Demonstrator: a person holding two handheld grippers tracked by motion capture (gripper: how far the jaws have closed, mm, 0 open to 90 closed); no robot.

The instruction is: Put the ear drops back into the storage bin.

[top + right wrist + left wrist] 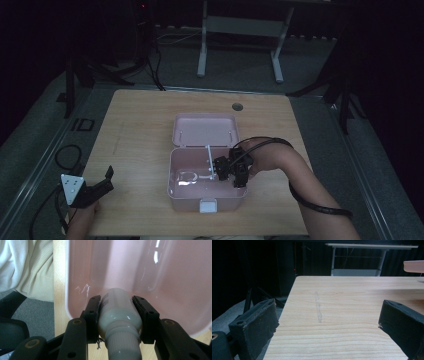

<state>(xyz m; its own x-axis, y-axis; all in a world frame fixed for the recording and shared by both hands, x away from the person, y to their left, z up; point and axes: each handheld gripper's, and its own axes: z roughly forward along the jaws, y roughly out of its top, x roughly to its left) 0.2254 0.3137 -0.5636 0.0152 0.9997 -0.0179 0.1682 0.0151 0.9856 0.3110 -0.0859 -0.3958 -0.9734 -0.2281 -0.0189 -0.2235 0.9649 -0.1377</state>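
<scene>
Your right gripper [117, 315] is clamped on a small white bottle [118, 315], one pad on each side of the body, ribbed cap end pointing back toward the cam. In the right gripper view the bottle's bottom end sits just over the floor of the pink box [175, 277], close to the box's near wall; can't tell if it's touching the floor or not.

From the high view the right gripper [235, 172] is down inside the open pink box [172, 175], at its right side, w/ your forearm coming in from the lower right & the cable looped around it. Box lid [205, 129] is flipped open and lying flat behind the box. White latch [208, 205] is on the front wall, facing you. Something pale lies on the box floor at the left side, too dim to say what it is.

Left gripper [102, 182] rests at the table's [140, 115] front left corner, well apart from the box, grey plate on top. In the left gripper view its jaws are spread wide w/ nothing btwn them, just bare wood [352, 302] & a faint pale streak [318, 307] on it.
</scene>
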